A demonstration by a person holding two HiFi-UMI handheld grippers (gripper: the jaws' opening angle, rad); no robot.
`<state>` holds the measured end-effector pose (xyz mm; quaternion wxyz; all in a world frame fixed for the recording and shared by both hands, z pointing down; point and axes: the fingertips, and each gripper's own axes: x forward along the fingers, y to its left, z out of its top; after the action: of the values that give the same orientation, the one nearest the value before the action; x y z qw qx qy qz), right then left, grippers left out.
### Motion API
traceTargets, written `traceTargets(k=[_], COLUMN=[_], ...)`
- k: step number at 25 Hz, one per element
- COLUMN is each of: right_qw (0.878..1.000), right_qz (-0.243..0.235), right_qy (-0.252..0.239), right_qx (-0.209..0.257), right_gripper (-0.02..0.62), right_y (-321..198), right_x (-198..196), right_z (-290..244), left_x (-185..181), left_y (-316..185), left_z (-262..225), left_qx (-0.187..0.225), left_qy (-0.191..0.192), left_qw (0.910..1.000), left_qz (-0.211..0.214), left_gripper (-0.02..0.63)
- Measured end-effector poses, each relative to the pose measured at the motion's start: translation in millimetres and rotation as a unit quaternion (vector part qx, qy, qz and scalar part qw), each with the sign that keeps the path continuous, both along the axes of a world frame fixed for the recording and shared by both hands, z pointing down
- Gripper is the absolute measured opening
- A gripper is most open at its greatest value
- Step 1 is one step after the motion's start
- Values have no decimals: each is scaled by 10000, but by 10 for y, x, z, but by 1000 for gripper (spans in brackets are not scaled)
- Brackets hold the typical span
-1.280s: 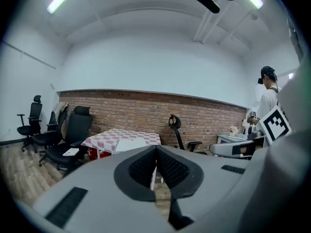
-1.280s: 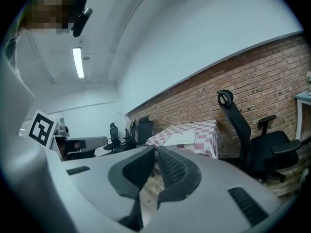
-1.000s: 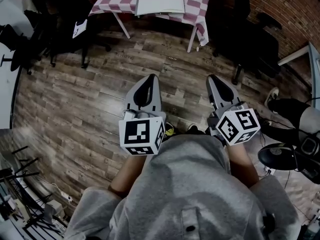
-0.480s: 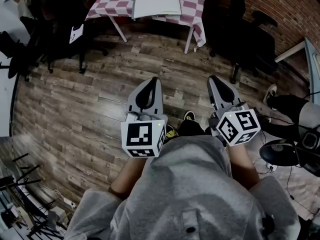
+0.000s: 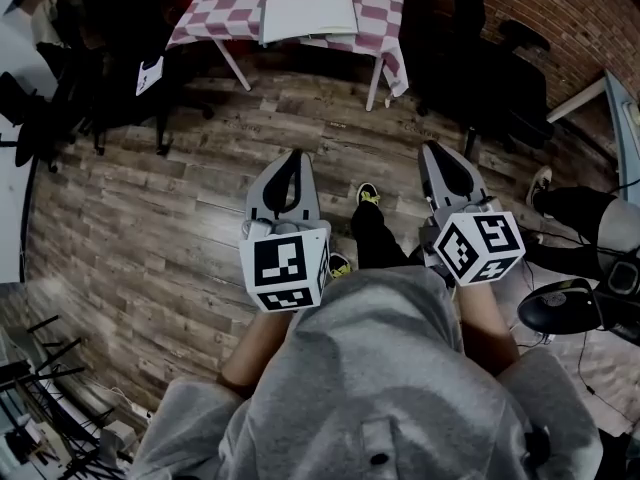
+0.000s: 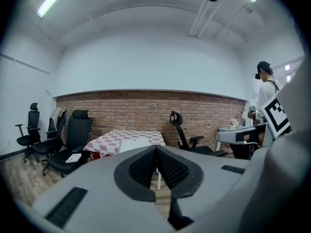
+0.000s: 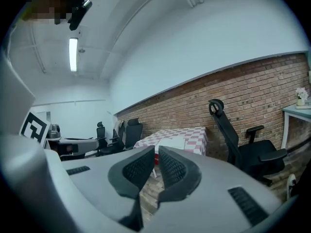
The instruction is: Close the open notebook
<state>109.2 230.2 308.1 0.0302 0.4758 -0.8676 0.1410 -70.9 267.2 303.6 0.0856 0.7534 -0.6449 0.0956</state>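
The open notebook (image 5: 308,15) lies white and flat on the near edge of a table with a red-and-white checked cloth (image 5: 385,8), far ahead across the wooden floor. My left gripper (image 5: 292,154) and right gripper (image 5: 430,146) are held side by side at waist height, both pointing toward the table and well short of it. In the left gripper view the left gripper (image 6: 155,147) is shut with nothing between its pads, and the notebook (image 6: 130,143) shows just above them. The right gripper (image 7: 156,148) is shut and empty too, with the notebook (image 7: 171,141) behind its tips.
Black office chairs (image 5: 60,78) stand left of the table, one bearing a paper (image 5: 148,73). Another chair (image 5: 500,78) stands to its right before a brick wall. A white desk (image 5: 600,98) is at far right. A person (image 6: 266,86) stands there. My shoe (image 5: 367,194) is between the grippers.
My foot has stepped forward between the grippers. The table and notebook have slid slightly up and left in the head view. Both grippers stay shut and level.
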Motion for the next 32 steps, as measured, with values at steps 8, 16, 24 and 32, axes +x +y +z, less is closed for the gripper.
traceTargets(k=[8,16,24,32], right_qw=[9999,9997,9994,9986], right_qz=[20,-60,-56,-145], right_qy=[6,-55,-14,63], right_qx=[-154,-227,-330,-512], right_gripper=[43,43,43,43], right_y=[-185,-351,-670,-1143], right_x=[-86,-142,-164,-267], right_z=[73,121,173,276], left_x=[-25,-25,-47,-116], left_y=[-226,-398,-717,-1208], left_z=[-24,11,88,213], left_qx=[5,-35,-142,-351], left_qy=[31,57,72,132], left_qw=[10000,10000,9999,9993], left_qz=[-54,-21,11,-5], left_gripper=[11,11,11,11])
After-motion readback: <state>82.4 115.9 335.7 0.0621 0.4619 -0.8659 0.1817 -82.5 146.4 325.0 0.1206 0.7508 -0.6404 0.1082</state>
